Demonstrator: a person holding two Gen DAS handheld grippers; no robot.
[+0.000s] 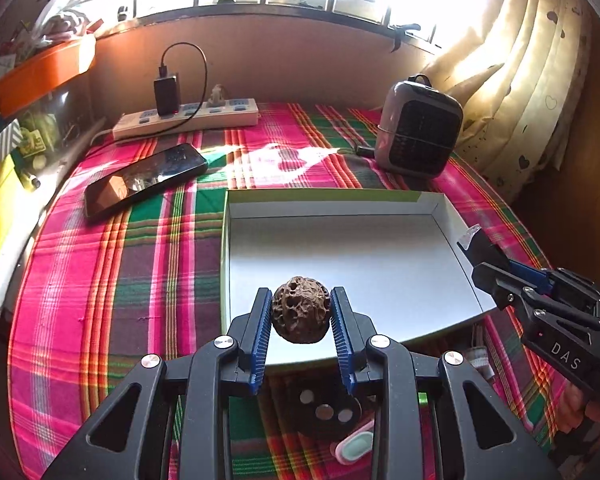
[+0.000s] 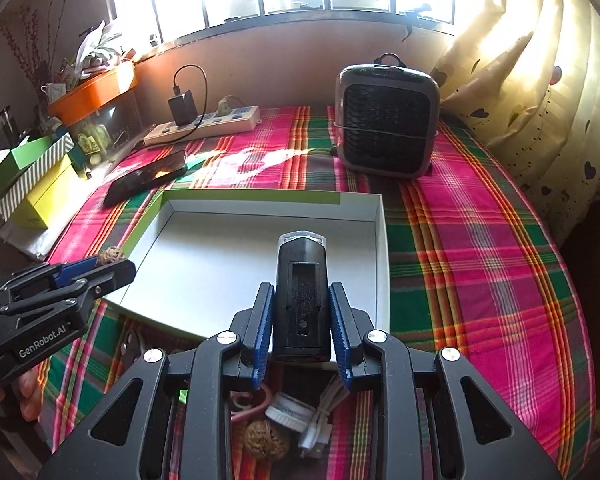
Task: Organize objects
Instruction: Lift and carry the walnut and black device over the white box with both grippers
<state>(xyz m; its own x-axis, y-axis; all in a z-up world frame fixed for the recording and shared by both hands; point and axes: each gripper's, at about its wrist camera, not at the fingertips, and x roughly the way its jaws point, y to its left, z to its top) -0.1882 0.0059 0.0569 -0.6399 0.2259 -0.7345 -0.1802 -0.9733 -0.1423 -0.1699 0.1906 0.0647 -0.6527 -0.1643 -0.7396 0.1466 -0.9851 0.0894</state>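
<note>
Right wrist view: left gripper [image 2: 112,266] reads "GenRobot.AI".

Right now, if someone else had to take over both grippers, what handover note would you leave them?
Left gripper: shut on a brown carved walnut, held over the near edge of the shallow white cardboard box.
Right gripper: shut on a black oblong light with a clear tip, also over the box.
Done: both items picked up; nothing lies in the box.
Left: release both into the box, then collect the second walnut, white cable and small bits on the plaid cloth below the grippers.
</note>
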